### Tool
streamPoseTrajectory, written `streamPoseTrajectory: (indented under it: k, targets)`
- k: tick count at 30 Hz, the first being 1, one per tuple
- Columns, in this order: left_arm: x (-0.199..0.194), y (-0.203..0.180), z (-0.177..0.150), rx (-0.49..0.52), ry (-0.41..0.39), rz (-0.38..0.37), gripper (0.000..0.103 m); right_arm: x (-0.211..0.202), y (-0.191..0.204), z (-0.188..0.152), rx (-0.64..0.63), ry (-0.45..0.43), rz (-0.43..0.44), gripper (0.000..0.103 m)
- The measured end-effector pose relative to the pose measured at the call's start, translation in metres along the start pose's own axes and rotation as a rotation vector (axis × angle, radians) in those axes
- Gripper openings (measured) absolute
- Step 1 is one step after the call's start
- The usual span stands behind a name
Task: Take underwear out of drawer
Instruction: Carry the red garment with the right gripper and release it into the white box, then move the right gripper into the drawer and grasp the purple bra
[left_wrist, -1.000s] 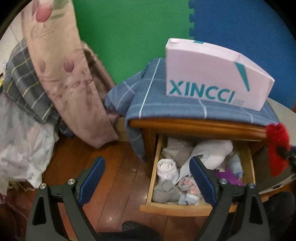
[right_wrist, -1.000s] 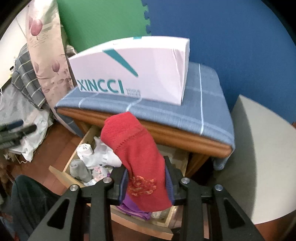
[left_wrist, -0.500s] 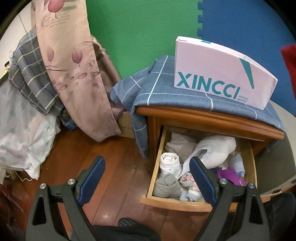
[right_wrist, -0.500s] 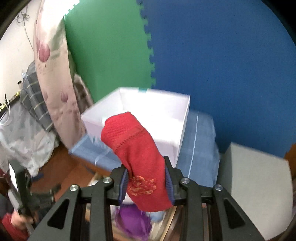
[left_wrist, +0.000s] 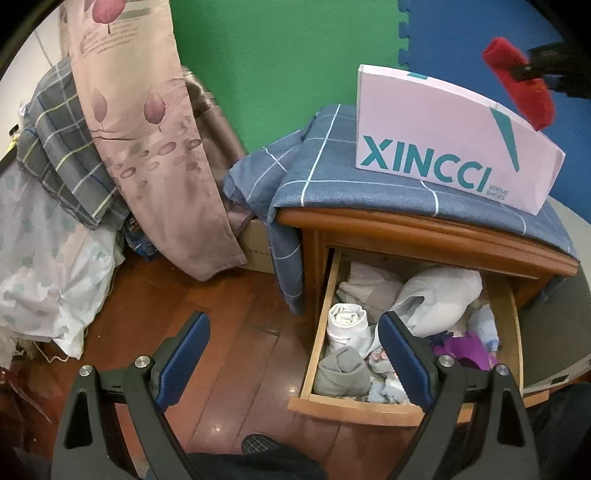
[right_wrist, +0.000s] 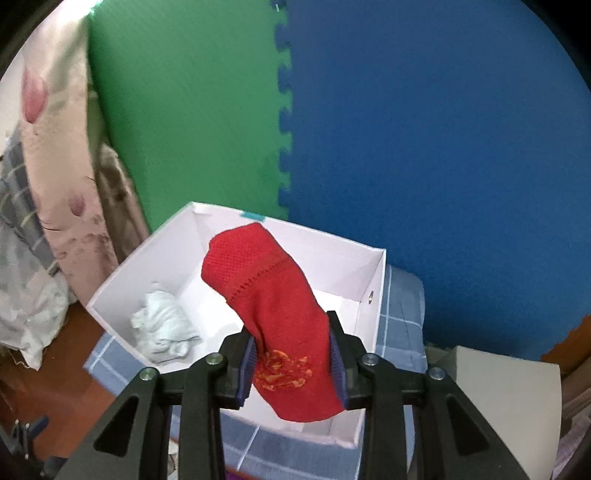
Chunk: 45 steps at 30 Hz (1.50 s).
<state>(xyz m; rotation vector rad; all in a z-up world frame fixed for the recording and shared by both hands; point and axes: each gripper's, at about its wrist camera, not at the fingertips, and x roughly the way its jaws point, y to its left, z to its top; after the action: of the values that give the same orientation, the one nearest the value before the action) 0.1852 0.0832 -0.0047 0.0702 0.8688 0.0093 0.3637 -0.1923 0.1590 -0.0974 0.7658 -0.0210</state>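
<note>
Reddish-brown wooden plank floor (left_wrist: 207, 325) below a wall of two interlocking foam mats, one green (left_wrist: 280, 62) and one blue (right_wrist: 436, 122). A wooden bedside cabinet (left_wrist: 424, 236) stands against the mats, its top covered by a blue checked cloth (left_wrist: 332, 173). On the cloth rests one open pale-pink cardboard box lettered XINCCI (left_wrist: 436, 144); seen from the right wrist, it contains one crumpled pale-blue garment (right_wrist: 162, 325). The cabinet's single wooden drawer (left_wrist: 317, 354) stands pulled out and holds a jumble of folded and rolled items: white, grey, purple and light blue pieces, too mixed to count. To the left, a beige tulip-print curtain (left_wrist: 147, 129) hangs beside a grey plaid cloth (left_wrist: 62, 155) and pale printed bedding (left_wrist: 40, 273).

Left gripper (left_wrist: 293, 360): blue pads spread wide with nothing between them, poised over the floor and the drawer's left part. Right gripper (right_wrist: 291, 356): jaws pinching one red knitted garment with orange embroidery (right_wrist: 273, 314), held above the open box, clear of the drawer.
</note>
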Motion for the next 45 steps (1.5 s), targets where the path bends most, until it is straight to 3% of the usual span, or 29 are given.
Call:
streamPoseTrajectory:
  k: [8, 17, 19, 23, 31, 38, 45]
  targets:
    - [0.010, -0.001, -0.001, 0.008, 0.011, -0.004, 0.091, 0.073, -0.001, -0.003, 0.022, 0.168, -0.042, 0.034]
    - [0.017, 0.001, -0.005, -0.001, 0.024, -0.015, 0.091, 0.105, 0.000, -0.013, 0.007, 0.245, -0.075, 0.035]
    - [0.017, 0.001, -0.006, -0.002, 0.027, -0.016, 0.091, 0.105, 0.001, -0.013, 0.001, 0.235, -0.083, 0.040]
    - [0.017, 0.004, -0.006, -0.010, 0.032, -0.014, 0.091, 0.091, 0.004, -0.010, -0.016, 0.165, -0.106, 0.058]
    - [0.012, 0.005, -0.009, -0.014, 0.026, -0.007, 0.091, 0.009, 0.001, -0.016, -0.043, 0.010, -0.013, 0.059]
    - [0.006, 0.006, -0.014, -0.017, 0.033, -0.002, 0.091, -0.057, 0.015, -0.080, -0.165, 0.033, 0.072, 0.065]
    - [0.005, 0.009, -0.020, -0.022, 0.043, 0.004, 0.091, -0.043, 0.034, -0.181, -0.230, 0.229, 0.143, 0.065]
